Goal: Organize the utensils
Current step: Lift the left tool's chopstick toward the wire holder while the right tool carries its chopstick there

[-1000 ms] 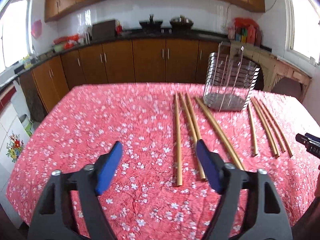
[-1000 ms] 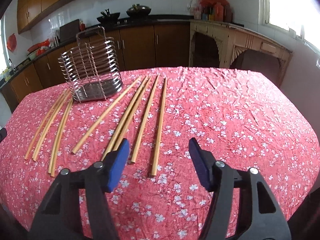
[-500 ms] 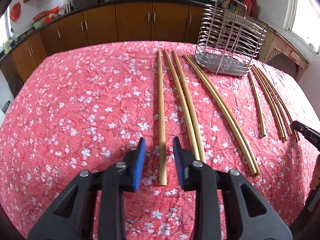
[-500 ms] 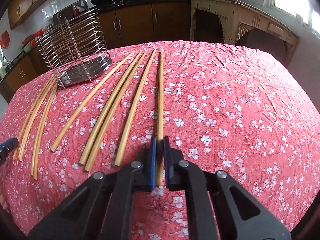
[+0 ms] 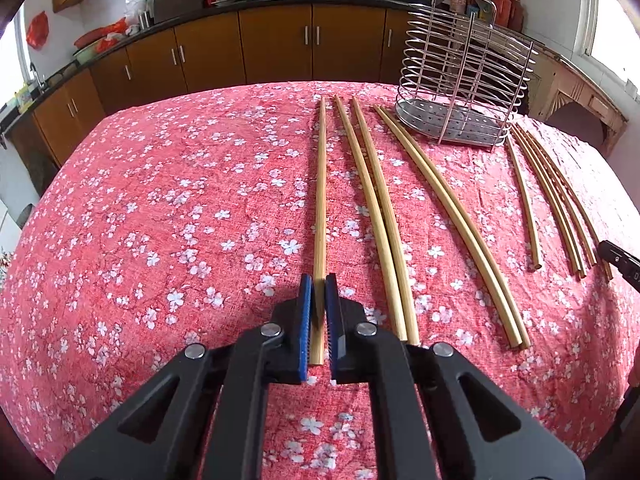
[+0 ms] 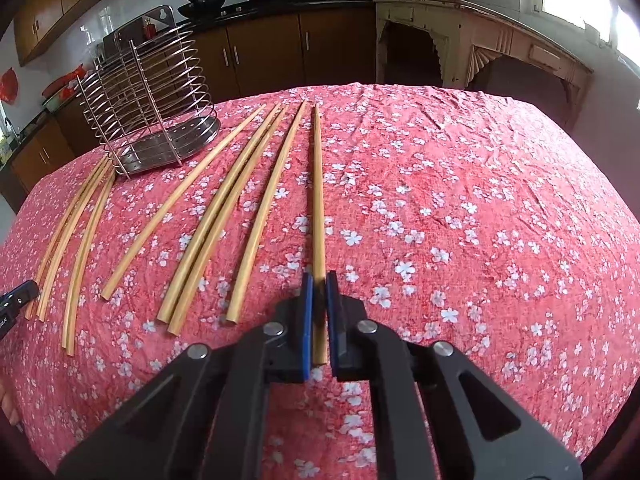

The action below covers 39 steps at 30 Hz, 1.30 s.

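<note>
On the red floral tablecloth, pale bamboo chopsticks lie roughly parallel, long, slim and tapering toward 12 o'clock. Left gripper is clamped on the near end of the leftmost chopstick; right gripper is clamped on the rightmost chopstick. At 1 o'clock of the left gripper stands a wire utensil rack, upright, with loose chopsticks either side.

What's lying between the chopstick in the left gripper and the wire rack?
Left wrist view: four loose chopsticks, one pair beside another pair, lie between them.
</note>
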Tool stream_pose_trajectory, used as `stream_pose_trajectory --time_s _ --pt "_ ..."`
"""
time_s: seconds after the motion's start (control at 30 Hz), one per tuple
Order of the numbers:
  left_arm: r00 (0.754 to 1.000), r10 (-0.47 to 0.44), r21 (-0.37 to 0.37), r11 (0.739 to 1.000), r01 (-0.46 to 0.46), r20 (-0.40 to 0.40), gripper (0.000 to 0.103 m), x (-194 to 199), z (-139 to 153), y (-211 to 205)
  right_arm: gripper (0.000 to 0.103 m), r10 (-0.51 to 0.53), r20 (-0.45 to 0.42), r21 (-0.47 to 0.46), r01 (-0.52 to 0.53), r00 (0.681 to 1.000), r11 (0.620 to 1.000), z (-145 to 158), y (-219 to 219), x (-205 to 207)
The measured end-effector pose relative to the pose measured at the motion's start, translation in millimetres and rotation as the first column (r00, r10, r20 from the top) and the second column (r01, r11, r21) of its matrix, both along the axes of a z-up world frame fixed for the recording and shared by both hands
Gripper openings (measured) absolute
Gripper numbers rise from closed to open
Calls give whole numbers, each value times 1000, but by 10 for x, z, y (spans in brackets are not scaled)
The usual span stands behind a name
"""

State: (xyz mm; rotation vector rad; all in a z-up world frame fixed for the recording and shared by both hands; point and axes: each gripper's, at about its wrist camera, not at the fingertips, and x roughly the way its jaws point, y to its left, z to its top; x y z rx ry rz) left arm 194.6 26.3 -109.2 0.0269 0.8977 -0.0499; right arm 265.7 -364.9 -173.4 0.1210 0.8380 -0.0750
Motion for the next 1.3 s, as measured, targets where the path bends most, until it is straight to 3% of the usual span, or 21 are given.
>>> stream_pose_trajectory --time_s 0.17,0.37,0.73,0.97,1.3 --pt "1000 13 -32 999 -13 4 7 -45 71 125 8 -2 55 10 2 999 1000 132 -52 -98" --pt "992 17 -59 998 -10 122 7 -201 473 270 8 -3 200 7 2 980 1000 535 -103 -269" --pt "935 111 -153 986 -63 335 7 -267 1164 454 8 -63 467 55 43 882 998 1256 -239 -354" --pt "910 136 -149 985 -82 393 7 -120 1477 494 8 -64 535 68 33 843 997 1636 -258 -173" --pt "890 122 -98 991 -88 440 6 41 1806 479 8 -48 569 54 21 821 998 2196 -273 43"
